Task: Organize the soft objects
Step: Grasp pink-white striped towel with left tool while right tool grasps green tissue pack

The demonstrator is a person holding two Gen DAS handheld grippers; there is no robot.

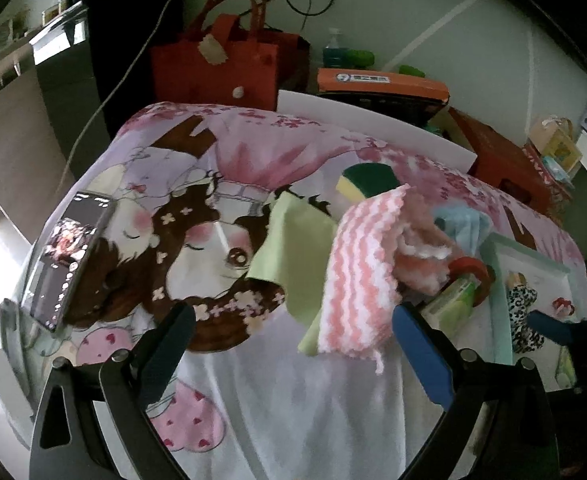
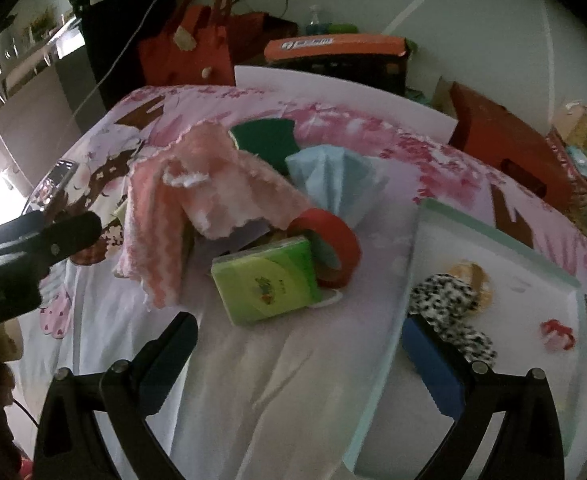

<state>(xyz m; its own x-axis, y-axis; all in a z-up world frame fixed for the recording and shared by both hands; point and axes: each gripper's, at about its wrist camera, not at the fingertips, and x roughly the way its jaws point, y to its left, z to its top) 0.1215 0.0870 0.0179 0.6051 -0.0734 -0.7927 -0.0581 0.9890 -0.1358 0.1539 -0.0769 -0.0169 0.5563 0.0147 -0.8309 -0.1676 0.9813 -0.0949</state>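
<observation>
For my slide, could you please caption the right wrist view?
Open right gripper hovers before a green packet, red tape roll and pink cloths; leopard-print scrunchie lies in the tray.

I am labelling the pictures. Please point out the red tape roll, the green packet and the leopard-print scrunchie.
red tape roll (image 2: 343,246): right wrist view, on its outer red band.
green packet (image 2: 269,280): right wrist view, middle of its top face.
leopard-print scrunchie (image 2: 445,300): right wrist view, on its spotted fabric.

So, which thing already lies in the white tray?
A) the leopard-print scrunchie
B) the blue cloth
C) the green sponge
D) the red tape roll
A: the leopard-print scrunchie lies inside the tray, while the tape roll, sponge and blue cloth are on the bedsheet outside it.
</observation>
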